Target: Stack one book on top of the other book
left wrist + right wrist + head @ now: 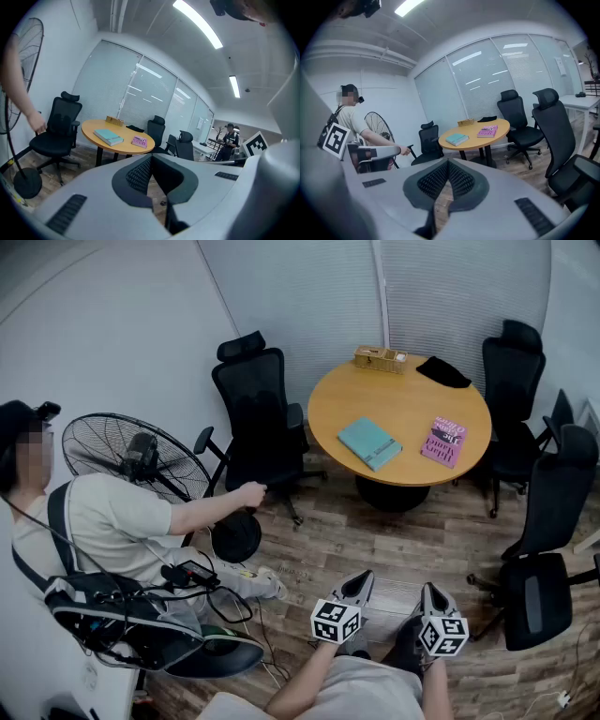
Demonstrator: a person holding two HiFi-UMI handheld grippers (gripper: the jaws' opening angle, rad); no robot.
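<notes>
A teal book (369, 442) and a pink book (444, 442) lie side by side, apart, on the round wooden table (403, 390). The same teal book (108, 136) (456, 138) and pink book (139, 141) (488, 131) show small and far off in both gripper views. My left gripper (359, 585) and right gripper (432, 596) hang low near my body, well short of the table, over the wood floor. Both are shut with nothing between their fingers.
Black office chairs stand around the table: one at the left (258, 418), one at the far right (511, 381), two nearer on the right (548, 559). A person (112, 521) sits at the left beside a floor fan (141, 460). A wooden box (379, 358) and black cloth (442, 371) lie on the table's far side.
</notes>
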